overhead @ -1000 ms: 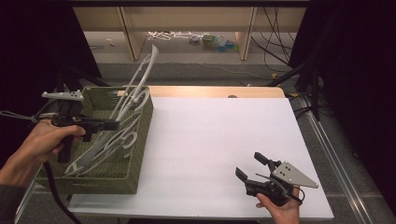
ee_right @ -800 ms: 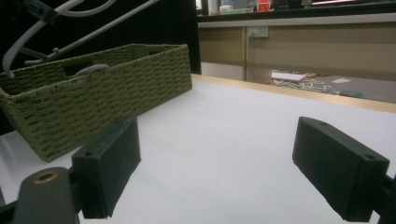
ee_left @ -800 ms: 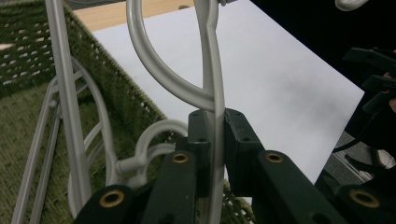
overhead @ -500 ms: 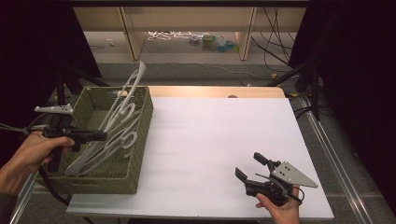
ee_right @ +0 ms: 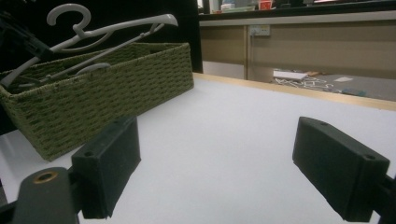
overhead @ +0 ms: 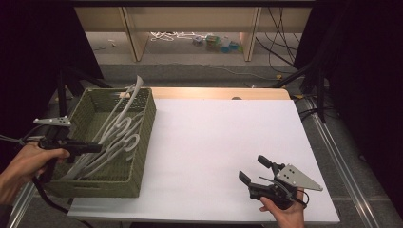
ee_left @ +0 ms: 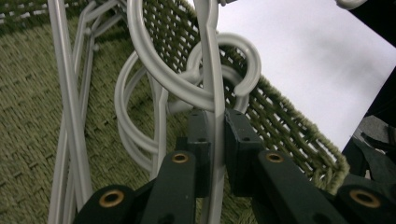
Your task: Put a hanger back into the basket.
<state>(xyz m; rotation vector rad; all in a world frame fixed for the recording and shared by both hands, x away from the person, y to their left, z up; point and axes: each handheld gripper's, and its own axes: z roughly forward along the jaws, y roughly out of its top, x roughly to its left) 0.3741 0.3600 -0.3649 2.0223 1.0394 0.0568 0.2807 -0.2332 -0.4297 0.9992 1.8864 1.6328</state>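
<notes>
The left gripper (ee_left: pixel 215 140) reaches level into the basket (overhead: pixel 142 142), its jaws pinching a hanger (ee_left: pixel 212 70) between them. The right gripper (overhead: pixel 259 172) rests low, jaws spread apart.

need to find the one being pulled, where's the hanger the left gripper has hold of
In the high view the hanger is at the table's left, rising out of the green basket, its lower bar clamped by the left gripper.
</notes>
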